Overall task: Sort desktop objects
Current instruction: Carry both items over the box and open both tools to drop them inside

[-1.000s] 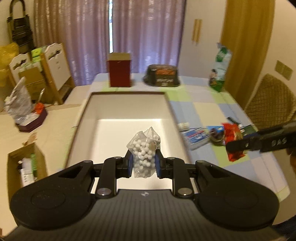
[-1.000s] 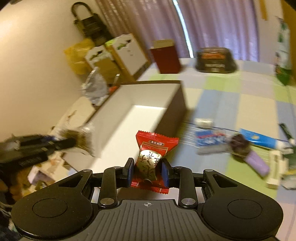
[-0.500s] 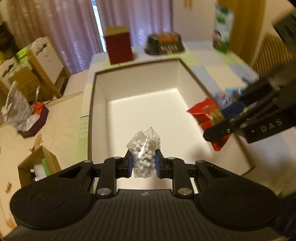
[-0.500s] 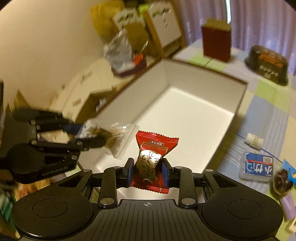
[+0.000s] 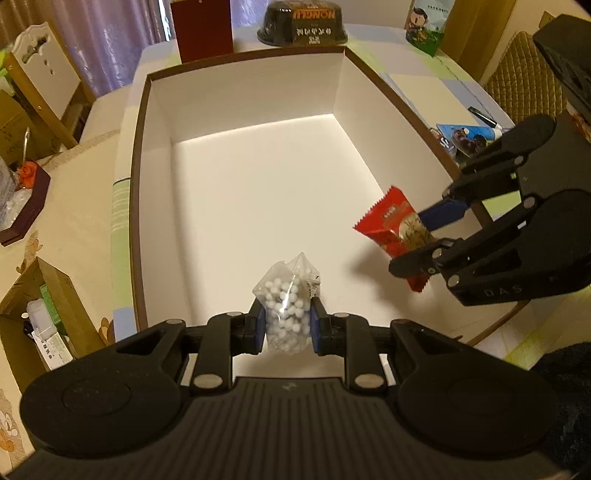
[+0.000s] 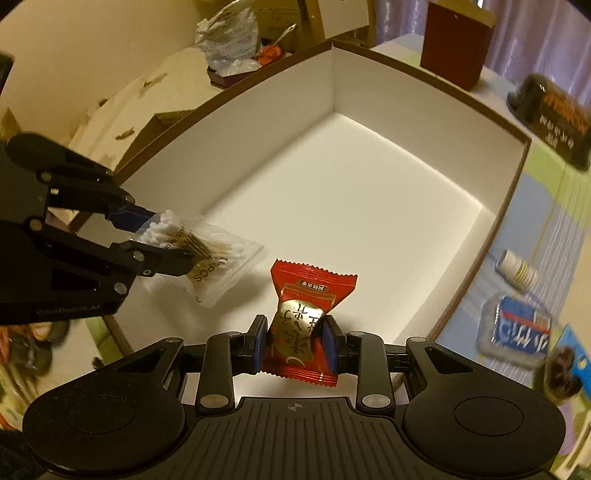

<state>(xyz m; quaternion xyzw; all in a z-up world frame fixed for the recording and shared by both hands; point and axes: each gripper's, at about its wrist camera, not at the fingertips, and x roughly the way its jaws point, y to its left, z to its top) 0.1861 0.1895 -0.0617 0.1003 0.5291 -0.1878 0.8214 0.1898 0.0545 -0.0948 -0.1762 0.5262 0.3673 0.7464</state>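
Observation:
My left gripper is shut on a clear bag of cotton swabs, held over the near end of a large white-lined box. In the right wrist view the same left gripper enters from the left with the swab bag sticking out over the box floor. My right gripper is shut on a red candy packet above the box. From the left wrist view the right gripper comes in from the right, and its red packet hangs over the box's right side.
Behind the box stand a dark red carton and a black noodle bowl. To the box's right on the checked tablecloth lie a blue packet, a small white bottle and other small items. A cardboard box sits lower left.
Both grippers have moved in over the open box with their loads and now tilt down toward its floor. The right gripper came in from the table's right side.

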